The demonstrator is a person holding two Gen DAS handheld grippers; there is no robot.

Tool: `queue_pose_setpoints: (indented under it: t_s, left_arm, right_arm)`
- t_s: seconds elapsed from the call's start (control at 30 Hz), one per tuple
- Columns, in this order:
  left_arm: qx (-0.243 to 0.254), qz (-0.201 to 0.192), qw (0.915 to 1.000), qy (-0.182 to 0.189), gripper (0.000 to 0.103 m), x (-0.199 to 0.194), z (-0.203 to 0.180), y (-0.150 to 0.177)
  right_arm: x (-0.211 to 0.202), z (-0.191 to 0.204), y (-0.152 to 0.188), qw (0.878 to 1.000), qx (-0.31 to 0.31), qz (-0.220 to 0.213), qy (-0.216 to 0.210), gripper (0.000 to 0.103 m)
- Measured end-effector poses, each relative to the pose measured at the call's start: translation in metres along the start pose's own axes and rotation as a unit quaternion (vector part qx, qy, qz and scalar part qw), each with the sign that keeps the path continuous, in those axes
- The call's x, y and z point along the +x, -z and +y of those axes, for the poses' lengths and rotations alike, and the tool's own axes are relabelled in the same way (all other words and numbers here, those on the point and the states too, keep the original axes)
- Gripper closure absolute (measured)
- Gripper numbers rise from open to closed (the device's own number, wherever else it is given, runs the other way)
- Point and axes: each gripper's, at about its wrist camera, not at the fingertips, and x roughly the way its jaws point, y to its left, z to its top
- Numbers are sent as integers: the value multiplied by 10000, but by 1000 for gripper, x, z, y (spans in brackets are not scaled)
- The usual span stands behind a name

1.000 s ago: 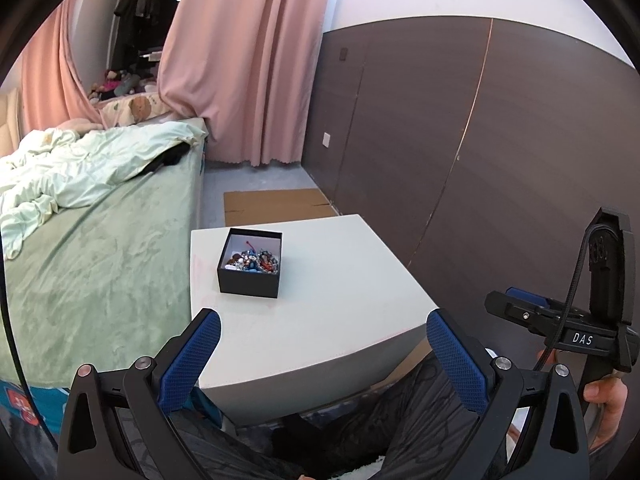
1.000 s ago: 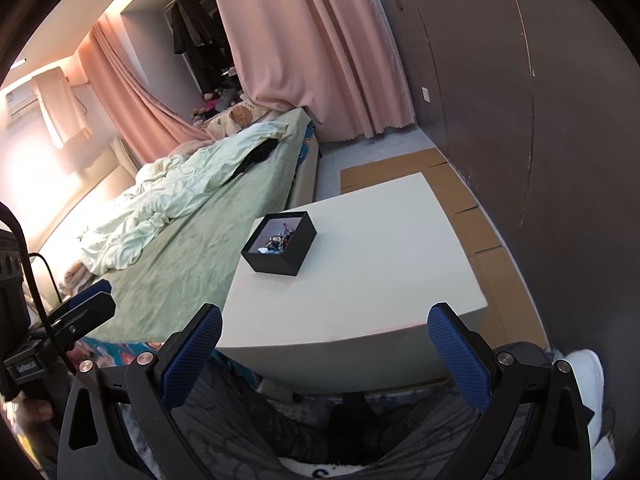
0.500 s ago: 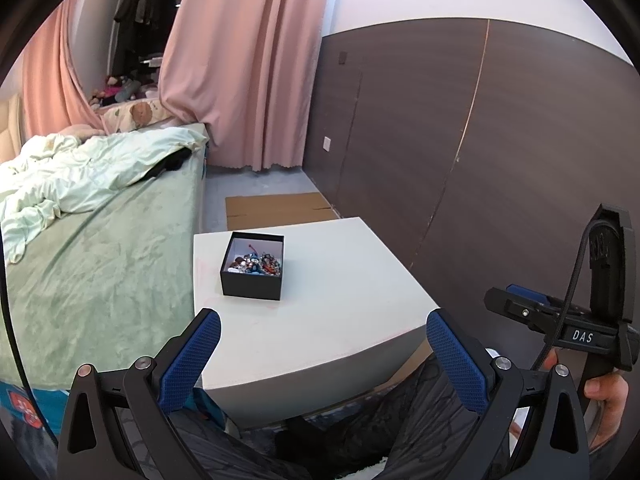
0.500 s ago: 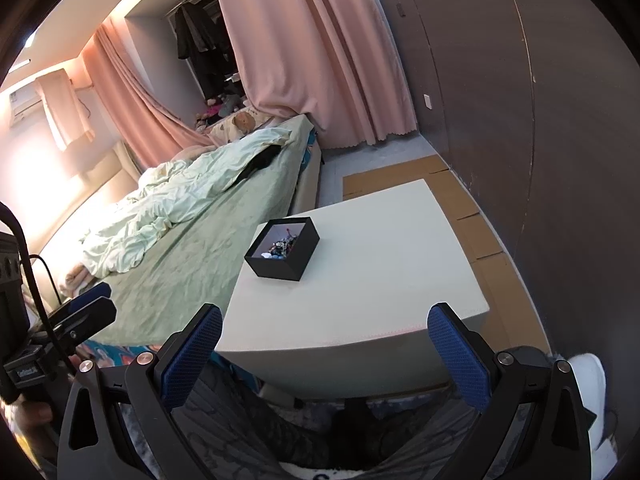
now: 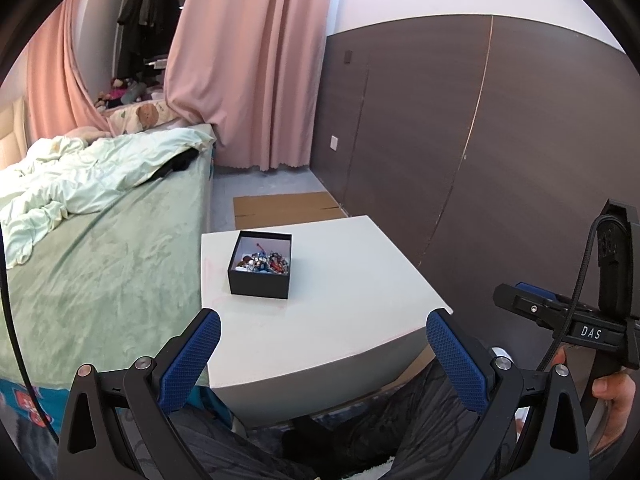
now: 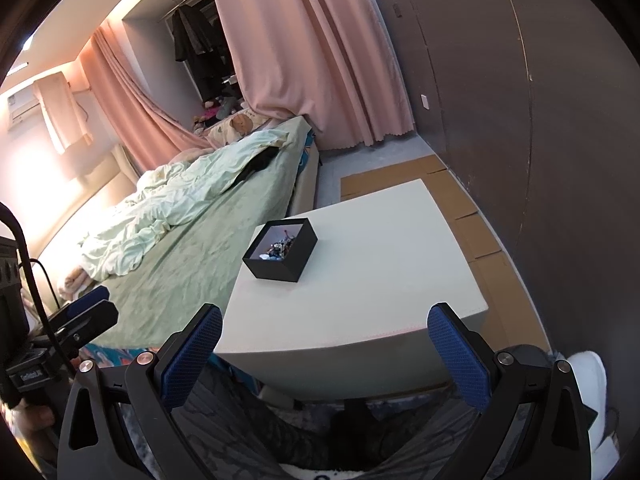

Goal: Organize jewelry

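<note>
Left wrist view
Left gripper (image 5: 322, 346): blue-padded fingers spread wide, holding nothing.
Square black cardboard box (image 5: 259, 276): at 12 o'clock on the low white table (image 5: 352, 308), with mixed jewelry (image 5: 262, 262) inside.

Right wrist view
Right gripper (image 6: 324, 346): fingers wide apart, empty.
Box (image 6: 282, 258): 11 o'clock, nearer the green bed (image 6: 180, 248).

We hold the left gripper (image 5: 323, 354) and right gripper (image 6: 325, 354) side by side above our lap, both with jaws spread wide and nothing between them. Our right hand (image 5: 614, 402) grips its handle.
</note>
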Motion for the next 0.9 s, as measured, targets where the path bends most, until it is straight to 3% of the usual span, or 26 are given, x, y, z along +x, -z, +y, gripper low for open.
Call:
queue_pose_setpoints:
  t_s: [0.9]
  left_arm:
    - [92, -58, 9999, -84, 0, -8, 1, -2]
  right_arm:
    - [-4, 0, 5, 9999, 91, -33, 115, 0]
